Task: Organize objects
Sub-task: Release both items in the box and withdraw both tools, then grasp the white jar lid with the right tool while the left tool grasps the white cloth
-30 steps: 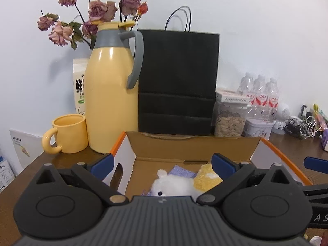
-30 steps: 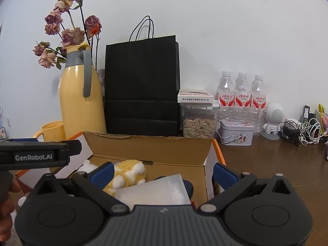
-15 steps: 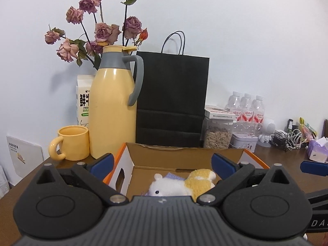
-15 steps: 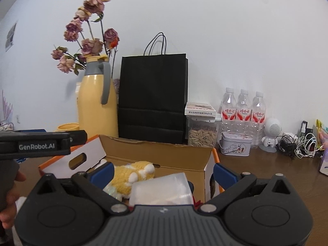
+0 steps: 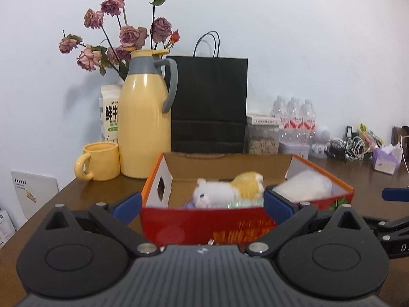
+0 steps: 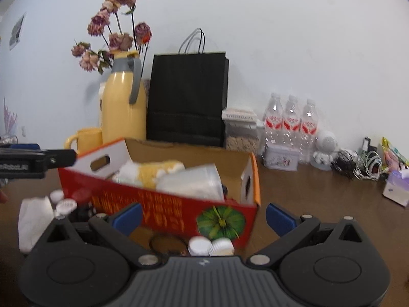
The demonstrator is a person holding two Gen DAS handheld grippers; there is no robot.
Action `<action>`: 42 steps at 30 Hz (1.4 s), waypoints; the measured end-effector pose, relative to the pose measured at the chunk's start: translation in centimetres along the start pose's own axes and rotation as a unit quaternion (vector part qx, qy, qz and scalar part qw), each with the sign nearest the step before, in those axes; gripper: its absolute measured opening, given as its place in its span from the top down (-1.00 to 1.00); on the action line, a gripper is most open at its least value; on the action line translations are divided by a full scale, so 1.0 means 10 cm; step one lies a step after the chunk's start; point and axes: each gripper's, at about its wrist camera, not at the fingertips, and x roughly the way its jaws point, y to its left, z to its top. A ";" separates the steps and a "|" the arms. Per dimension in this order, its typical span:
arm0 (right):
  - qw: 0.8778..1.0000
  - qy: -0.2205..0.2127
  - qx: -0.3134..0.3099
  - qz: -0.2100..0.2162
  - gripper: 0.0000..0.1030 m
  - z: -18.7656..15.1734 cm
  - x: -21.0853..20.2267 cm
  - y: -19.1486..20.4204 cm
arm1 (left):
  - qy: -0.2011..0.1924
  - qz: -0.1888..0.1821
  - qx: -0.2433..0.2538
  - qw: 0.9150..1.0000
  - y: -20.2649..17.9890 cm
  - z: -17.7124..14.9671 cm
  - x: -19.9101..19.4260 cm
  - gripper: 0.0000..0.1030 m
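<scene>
With jaws spread wide, left gripper and right gripper: both released, grasping nothing, fronting red cardboard box holding white-and-yellow plush toy.

A white milk carton behind the yellow thermos jug carries the large Chinese characters "鲜牛". The red front of the open cardboard box bears gold Chinese lettering, too blurred to read.
</scene>
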 end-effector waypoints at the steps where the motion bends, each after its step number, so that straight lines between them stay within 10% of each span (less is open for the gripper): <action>1: 1.000 0.003 0.000 -0.002 -1.00 -0.03 -0.02 -0.01 | 0.004 0.001 0.000 1.000 0.01 -0.02 -0.02 -1.00; 16: 0.994 0.106 0.022 -0.011 -0.97 -0.37 0.03 -0.25 | 0.054 0.013 -0.027 0.998 0.22 -0.26 -0.14 -1.00; 34: 0.989 0.145 0.042 0.005 0.24 -0.37 0.22 -0.31 | 0.058 0.006 -0.025 0.998 0.21 -0.28 -0.13 -1.00; 42: 0.991 0.126 0.040 -0.016 0.24 -0.36 0.16 -0.29 | 0.059 0.010 -0.025 0.998 0.21 -0.28 -0.12 -1.00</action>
